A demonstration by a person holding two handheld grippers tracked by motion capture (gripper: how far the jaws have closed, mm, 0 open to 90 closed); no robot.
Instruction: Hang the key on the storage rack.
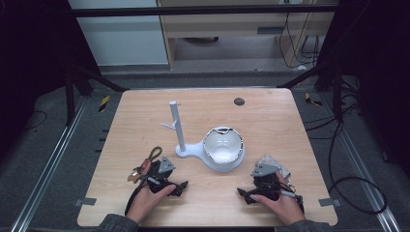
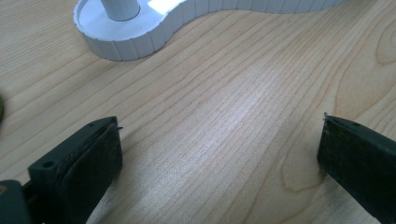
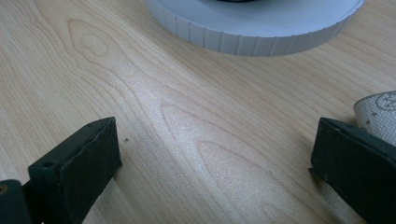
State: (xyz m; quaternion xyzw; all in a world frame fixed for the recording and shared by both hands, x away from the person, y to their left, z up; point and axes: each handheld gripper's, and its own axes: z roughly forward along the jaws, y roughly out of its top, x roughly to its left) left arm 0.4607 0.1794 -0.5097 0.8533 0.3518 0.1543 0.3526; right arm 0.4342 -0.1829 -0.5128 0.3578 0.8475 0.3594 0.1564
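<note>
A white stand (image 1: 178, 126) with an upright post and a short side branch rises mid-table. Its base joins a round white tray holding a white bowl (image 1: 222, 144). My left gripper (image 1: 162, 170) rests on the wood near the front left, open; in the left gripper view the left gripper (image 2: 219, 126) has bare table between its jaws and the stand's ribbed base (image 2: 135, 37) ahead. My right gripper (image 1: 263, 175) rests at the front right, open; in the right gripper view the right gripper (image 3: 217, 126) holds nothing and faces the round tray's rim (image 3: 252, 30).
An olive-brown strap (image 1: 153, 154) lies just beyond the left gripper. A pale dotted cloth (image 1: 273, 162) lies by the right gripper, and the cloth (image 3: 380, 112) touches the right jaw's outer side. A small dark disc (image 1: 239, 101) sits near the far edge of the wooden table (image 1: 270, 121).
</note>
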